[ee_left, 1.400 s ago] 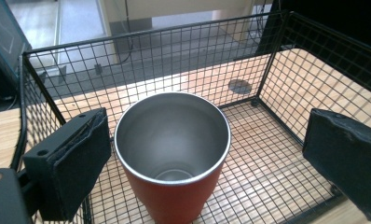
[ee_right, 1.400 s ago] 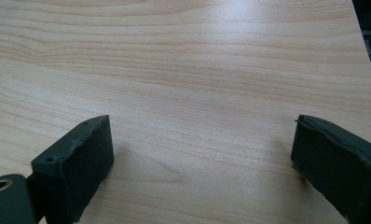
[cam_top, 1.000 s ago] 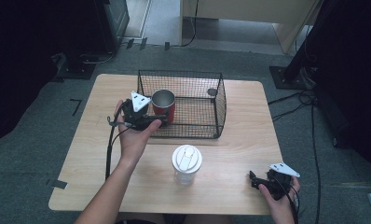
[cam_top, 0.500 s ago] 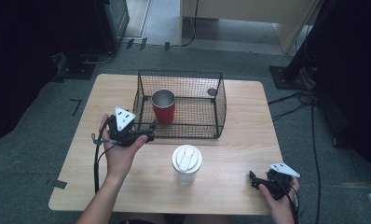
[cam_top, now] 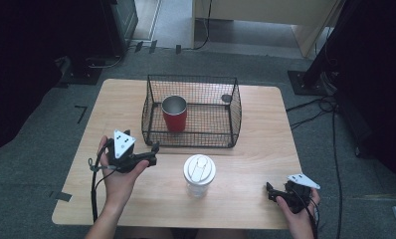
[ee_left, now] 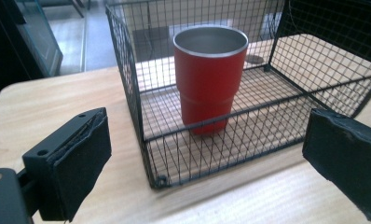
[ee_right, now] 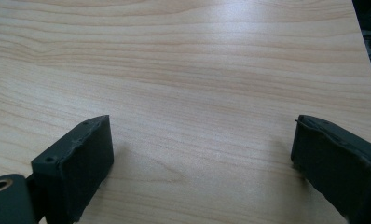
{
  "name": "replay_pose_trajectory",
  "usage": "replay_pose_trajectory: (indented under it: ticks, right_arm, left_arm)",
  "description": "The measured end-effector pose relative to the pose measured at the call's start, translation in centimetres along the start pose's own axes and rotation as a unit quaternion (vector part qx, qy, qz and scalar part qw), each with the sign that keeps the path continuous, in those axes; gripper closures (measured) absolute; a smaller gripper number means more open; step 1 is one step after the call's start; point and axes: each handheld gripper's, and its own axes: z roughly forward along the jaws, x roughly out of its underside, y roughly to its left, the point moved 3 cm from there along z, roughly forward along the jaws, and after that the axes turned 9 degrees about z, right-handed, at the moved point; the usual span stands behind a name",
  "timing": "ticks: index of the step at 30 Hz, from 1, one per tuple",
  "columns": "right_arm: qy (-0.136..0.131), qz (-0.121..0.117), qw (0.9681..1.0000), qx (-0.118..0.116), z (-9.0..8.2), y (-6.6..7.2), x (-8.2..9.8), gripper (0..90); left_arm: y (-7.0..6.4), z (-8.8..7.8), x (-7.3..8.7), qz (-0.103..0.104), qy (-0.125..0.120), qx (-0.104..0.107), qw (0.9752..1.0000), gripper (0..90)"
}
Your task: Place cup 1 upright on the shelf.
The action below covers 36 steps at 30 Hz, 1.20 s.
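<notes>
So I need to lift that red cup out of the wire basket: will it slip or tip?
The red cup looks like rigid metal, so it likely won't crush. Its smooth tapered wall may slip upward through pads. Being tall on a narrower base, it could tip if nudged against the basket.

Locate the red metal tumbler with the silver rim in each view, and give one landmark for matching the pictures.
High view: the red metal tumbler with the silver rim stands upright in the left part of the black wire basket, above centre.
Left gripper view: the tumbler is upper centre, behind the basket's near mesh wall, between the two open jaws.
Right gripper view: bare wooden tabletop between open jaws; no tumbler.
Shared landmark: the black wire basket.
</notes>
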Motion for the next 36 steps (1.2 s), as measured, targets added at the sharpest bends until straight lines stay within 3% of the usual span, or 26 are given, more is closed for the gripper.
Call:
replay_pose_trajectory:
  ticks: [8,12,19,25,28,33,34,36]
  right_arm:
    - [0.000,0.000,1.0000,0.000,0.0,0.0,0.0,5.7]
    - [0.000,0.000,1.0000,0.000,0.0,0.0,0.0,5.7]
    - [0.000,0.000,1.0000,0.000,0.0,0.0,0.0,5.7]
    - [0.000,0.000,1.0000,0.000,0.0,0.0,0.0,5.7]
    - [0.000,0.000,1.0000,0.000,0.0,0.0,0.0,5.7]
    - [0.000,0.000,1.0000,0.000,0.0,0.0,0.0,5.7]
    - [0.000,0.000,1.0000,0.000,0.0,0.0,0.0,5.7]
    - [0.000,0.000,1.0000,0.000,0.0,0.0,0.0,5.7]
  left_arm:
    - [0.7,-0.6,2.8,0.004,0.018,-0.023,0.9996,2.0]
    - [1.8,-0.9,5.6,-0.012,0.040,-0.029,0.9987,2.0]
    - [3.4,-2.1,9.1,-0.021,0.065,-0.048,0.9965,2.0]
    - [4.3,-3.5,11.2,-0.002,0.082,-0.065,0.9945,2.0]
    - [5.0,-3.9,12.3,-0.008,0.091,-0.065,0.9937,2.0]
    - [6.2,-4.3,13.5,-0.015,0.114,-0.066,0.9912,2.0]
    - [6.7,-4.3,14.3,-0.008,0.130,-0.080,0.9882,2.0]
    - [6.9,-4.3,14.6,-0.008,0.136,-0.084,0.9872,2.0]
